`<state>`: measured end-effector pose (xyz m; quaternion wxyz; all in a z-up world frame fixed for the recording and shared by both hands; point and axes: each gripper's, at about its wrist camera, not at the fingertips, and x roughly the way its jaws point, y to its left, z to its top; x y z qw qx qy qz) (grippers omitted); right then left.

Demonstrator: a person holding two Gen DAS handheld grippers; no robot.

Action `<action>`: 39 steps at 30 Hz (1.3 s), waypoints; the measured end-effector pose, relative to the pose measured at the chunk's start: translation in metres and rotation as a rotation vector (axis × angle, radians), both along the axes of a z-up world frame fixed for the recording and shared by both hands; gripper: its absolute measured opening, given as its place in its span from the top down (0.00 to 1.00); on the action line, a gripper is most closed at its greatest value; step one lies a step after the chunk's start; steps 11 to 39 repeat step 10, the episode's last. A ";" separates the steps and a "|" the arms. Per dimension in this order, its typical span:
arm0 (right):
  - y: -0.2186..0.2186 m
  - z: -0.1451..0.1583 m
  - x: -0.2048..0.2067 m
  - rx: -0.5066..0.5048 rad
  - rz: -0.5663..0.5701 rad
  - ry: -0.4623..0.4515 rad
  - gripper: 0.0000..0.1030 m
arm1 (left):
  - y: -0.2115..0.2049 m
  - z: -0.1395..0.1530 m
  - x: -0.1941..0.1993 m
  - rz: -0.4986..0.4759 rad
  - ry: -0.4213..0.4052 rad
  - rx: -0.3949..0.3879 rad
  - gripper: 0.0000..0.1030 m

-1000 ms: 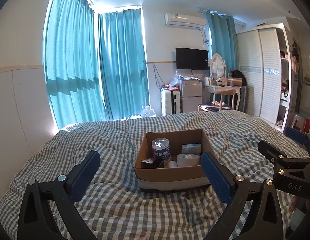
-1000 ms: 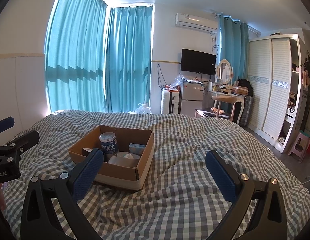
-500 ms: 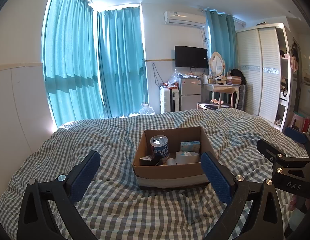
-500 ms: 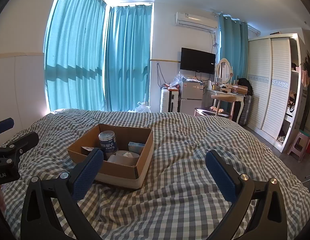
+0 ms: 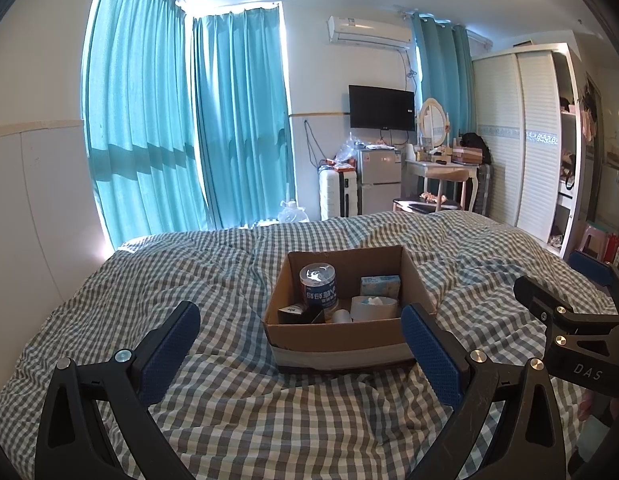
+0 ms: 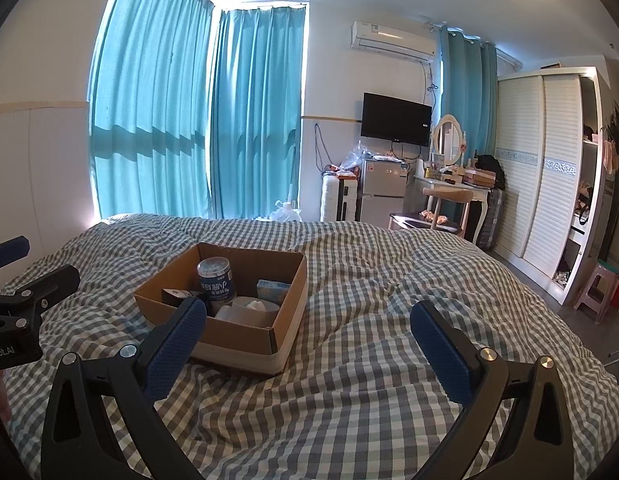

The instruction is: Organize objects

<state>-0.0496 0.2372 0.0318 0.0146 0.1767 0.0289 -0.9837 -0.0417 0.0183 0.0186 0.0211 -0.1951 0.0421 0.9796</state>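
Note:
An open cardboard box (image 5: 341,336) (image 6: 229,348) sits on the checked bedspread (image 5: 213,280). Inside stand a blue-labelled can (image 5: 318,286) (image 6: 216,279), a light blue tissue pack (image 5: 380,285) (image 6: 271,289), a white tissue roll (image 5: 374,307) (image 6: 249,307), a small black box (image 5: 295,314) (image 6: 177,295) and a small white cup (image 5: 341,315). My left gripper (image 5: 299,354) is open just short of the box, nothing between its blue pads. My right gripper (image 6: 309,350) is open too, to the right of the box; its left pad overlaps the box's near corner in view.
Teal curtains (image 5: 181,128) line the far wall. Beyond the bed stand a white suitcase (image 5: 336,192), a small fridge (image 5: 378,178), a dressing table with a chair (image 5: 445,176) and a white wardrobe (image 5: 521,140). A pink stool (image 6: 597,292) stands on the floor at right.
Both views have shifted only slightly; the box sits a little lower and closer in the left wrist view. Both grippers stay open and empty.

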 end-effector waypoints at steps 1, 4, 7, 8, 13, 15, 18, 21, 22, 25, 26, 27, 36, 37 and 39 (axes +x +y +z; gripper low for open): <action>0.000 0.000 0.000 0.000 0.000 0.000 0.00 | 0.000 0.000 0.000 0.000 0.000 -0.001 0.00; 0.000 -0.001 0.000 0.001 -0.001 -0.002 0.00 | 0.000 0.000 -0.001 0.000 -0.005 -0.007 0.00; 0.000 -0.002 0.000 0.001 0.000 -0.004 0.00 | 0.001 -0.001 0.000 -0.004 -0.002 -0.008 0.00; 0.000 -0.002 0.000 0.002 0.000 -0.003 0.00 | 0.001 -0.001 0.001 -0.004 0.001 -0.009 0.00; 0.000 -0.002 0.000 0.001 0.000 -0.004 0.00 | 0.001 0.000 0.001 0.000 0.004 -0.008 0.00; 0.000 -0.002 0.000 0.001 0.000 -0.004 0.00 | 0.001 0.000 0.001 0.000 0.004 -0.008 0.00; 0.000 -0.002 0.000 0.001 0.000 -0.004 0.00 | 0.001 0.000 0.001 0.000 0.004 -0.008 0.00; 0.000 -0.002 0.000 0.001 0.000 -0.004 0.00 | 0.001 0.000 0.001 0.000 0.004 -0.008 0.00; 0.000 -0.002 0.000 0.001 0.000 -0.004 0.00 | 0.001 0.000 0.001 0.000 0.004 -0.008 0.00; 0.000 -0.002 0.000 0.001 0.000 -0.004 0.00 | 0.001 0.000 0.001 0.000 0.004 -0.008 0.00; 0.000 -0.002 0.000 0.001 0.000 -0.004 0.00 | 0.001 0.000 0.001 0.000 0.004 -0.008 0.00; 0.000 -0.002 0.000 0.001 0.000 -0.004 0.00 | 0.001 0.000 0.001 0.000 0.004 -0.008 0.00; 0.000 -0.002 0.000 0.001 0.000 -0.004 0.00 | 0.001 0.000 0.001 0.000 0.004 -0.008 0.00; 0.000 -0.002 0.000 0.001 0.000 -0.004 0.00 | 0.001 0.000 0.001 0.000 0.004 -0.008 0.00; 0.000 -0.002 0.000 0.001 0.000 -0.004 0.00 | 0.001 0.000 0.001 0.000 0.004 -0.008 0.00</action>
